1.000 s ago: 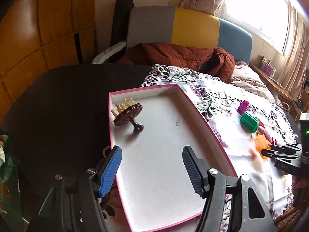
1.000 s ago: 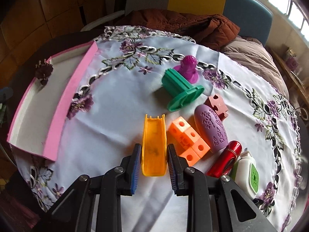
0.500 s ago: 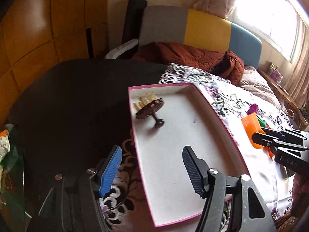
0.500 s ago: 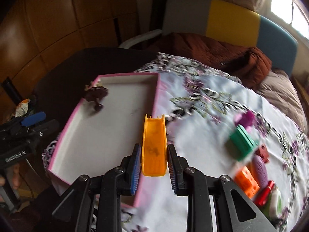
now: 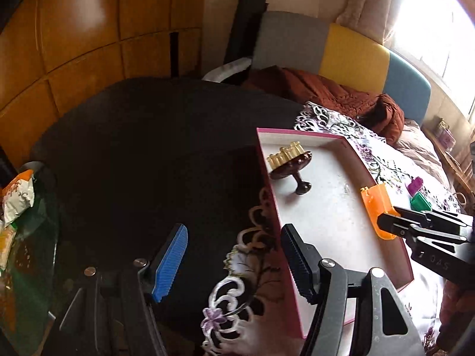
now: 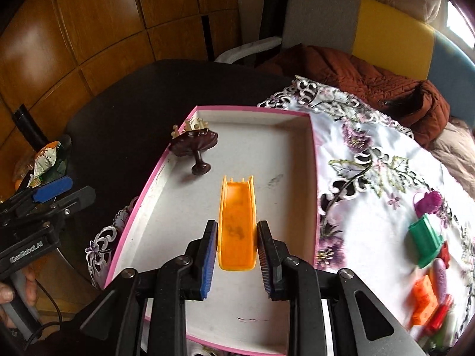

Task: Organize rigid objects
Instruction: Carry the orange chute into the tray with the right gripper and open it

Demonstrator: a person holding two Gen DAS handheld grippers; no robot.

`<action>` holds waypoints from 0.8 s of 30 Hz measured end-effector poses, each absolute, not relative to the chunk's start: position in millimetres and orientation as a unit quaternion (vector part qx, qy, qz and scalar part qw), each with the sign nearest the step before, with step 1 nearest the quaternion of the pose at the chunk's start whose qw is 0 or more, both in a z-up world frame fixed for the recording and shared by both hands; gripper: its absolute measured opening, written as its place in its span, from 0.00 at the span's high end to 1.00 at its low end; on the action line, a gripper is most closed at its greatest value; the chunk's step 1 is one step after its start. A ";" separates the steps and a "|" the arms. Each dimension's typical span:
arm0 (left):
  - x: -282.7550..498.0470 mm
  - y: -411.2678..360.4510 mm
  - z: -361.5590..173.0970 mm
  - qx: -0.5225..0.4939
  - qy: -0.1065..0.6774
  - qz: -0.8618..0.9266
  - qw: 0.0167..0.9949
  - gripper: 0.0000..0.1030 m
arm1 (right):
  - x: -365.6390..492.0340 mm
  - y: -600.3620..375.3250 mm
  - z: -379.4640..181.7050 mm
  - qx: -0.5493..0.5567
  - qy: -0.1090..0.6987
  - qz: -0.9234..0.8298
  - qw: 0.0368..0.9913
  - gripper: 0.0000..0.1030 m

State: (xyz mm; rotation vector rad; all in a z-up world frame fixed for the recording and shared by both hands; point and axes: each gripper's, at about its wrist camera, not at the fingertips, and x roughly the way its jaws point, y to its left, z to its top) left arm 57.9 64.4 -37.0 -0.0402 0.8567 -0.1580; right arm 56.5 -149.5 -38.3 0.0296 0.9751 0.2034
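The right hand-held gripper (image 6: pixel 237 250) clamps an orange toy slide (image 6: pixel 237 222) above the pink-rimmed tray (image 6: pixel 314 178) on the desk. The left hand-held gripper (image 5: pixel 233 262), at the tray's nine o'clock edge, gapes wide, holding nothing. A brown stemmed stand (image 6: pixel 194 148) sits at the tray's eleven o'clock corner.

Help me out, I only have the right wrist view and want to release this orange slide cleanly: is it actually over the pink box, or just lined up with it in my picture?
Observer: In the left wrist view the orange slide is above the floor of the pink box, just inside its right wall, held in the right tool.
Operator: Is the left tool in the way?
Observer: No. The left tool is open and empty, with the box's left wall between its fingers.
Operator: Anything already in the box nearby?
Observer: Only the brown massager, at the far left corner, well apart from the slide.
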 end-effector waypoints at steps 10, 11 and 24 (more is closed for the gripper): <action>52.7 64.6 -30.6 -0.009 0.406 -0.078 0.910 0.36 | 77.6 -115.4 -54.9 0.007 0.493 0.132 0.860 0.74; 52.8 64.4 -30.7 -0.009 0.407 -0.079 0.910 0.36 | 78.7 -111.8 -56.3 0.006 0.494 0.134 0.859 0.74; 50.2 65.6 -33.3 -0.009 0.412 -0.081 0.908 0.36 | 100.5 -83.0 -67.3 0.005 0.510 0.133 0.850 0.74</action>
